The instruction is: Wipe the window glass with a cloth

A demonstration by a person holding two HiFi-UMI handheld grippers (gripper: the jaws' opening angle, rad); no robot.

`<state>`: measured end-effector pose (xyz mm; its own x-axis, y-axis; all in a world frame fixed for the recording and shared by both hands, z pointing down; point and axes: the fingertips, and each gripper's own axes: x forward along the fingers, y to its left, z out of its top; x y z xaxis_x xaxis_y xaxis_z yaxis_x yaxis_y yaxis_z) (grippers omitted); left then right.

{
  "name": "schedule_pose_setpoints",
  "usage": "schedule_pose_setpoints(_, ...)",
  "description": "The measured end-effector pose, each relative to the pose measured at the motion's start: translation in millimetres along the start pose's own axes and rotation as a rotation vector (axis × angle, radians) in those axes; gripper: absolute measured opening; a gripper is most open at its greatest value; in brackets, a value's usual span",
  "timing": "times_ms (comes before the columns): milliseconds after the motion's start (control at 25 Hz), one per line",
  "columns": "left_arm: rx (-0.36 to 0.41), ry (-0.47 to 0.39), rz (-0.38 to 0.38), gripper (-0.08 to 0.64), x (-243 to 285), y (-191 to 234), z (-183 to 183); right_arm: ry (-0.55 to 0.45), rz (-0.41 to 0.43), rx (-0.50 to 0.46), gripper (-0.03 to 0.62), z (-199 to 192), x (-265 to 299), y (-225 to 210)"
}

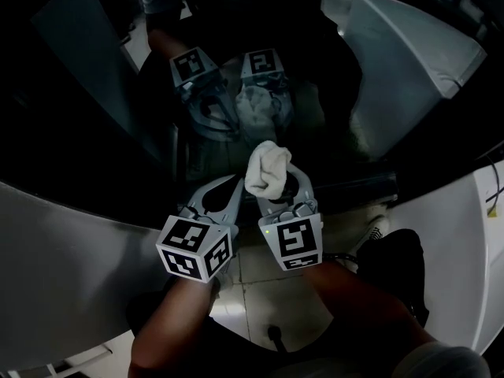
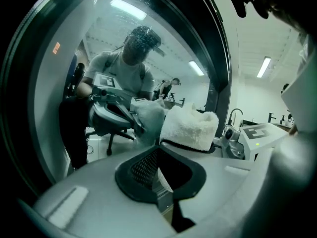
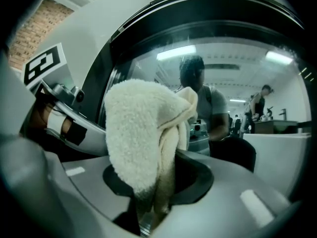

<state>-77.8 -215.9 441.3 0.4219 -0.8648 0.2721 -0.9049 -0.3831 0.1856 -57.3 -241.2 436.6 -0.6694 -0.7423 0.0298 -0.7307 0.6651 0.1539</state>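
Note:
My right gripper (image 1: 277, 183) is shut on a bunched white terry cloth (image 1: 266, 170), held close up to the dark window glass (image 1: 236, 136). In the right gripper view the cloth (image 3: 143, 143) hangs from the jaws of the right gripper (image 3: 156, 195) and covers the middle of the glass (image 3: 233, 78). My left gripper (image 1: 235, 186) sits just left of the cloth, jaws together and empty. From the left gripper view, its jaws (image 2: 158, 172) point at the glass (image 2: 74, 83), with the cloth (image 2: 190, 128) to the right.
The glass mirrors both grippers (image 1: 228, 81) and the person holding them (image 2: 131, 68). A pale frame (image 1: 55, 250) curves below left and another panel (image 1: 484, 250) stands at right. A white slanted panel (image 1: 409, 53) is at upper right. Tiled floor (image 1: 260, 290) lies below.

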Motion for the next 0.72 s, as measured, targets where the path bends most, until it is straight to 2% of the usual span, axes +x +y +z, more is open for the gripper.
schedule_pose_setpoints(200, -0.006, -0.005, 0.012, 0.017, -0.1, 3.4, 0.3, 0.0, -0.012, -0.001, 0.13, -1.1, 0.1, -4.7)
schedule_pose_setpoints(720, -0.015, 0.002, 0.028, 0.017, -1.1, 9.0, -6.2, 0.043, 0.036, -0.118, 0.13, -6.9, 3.6, -6.0)
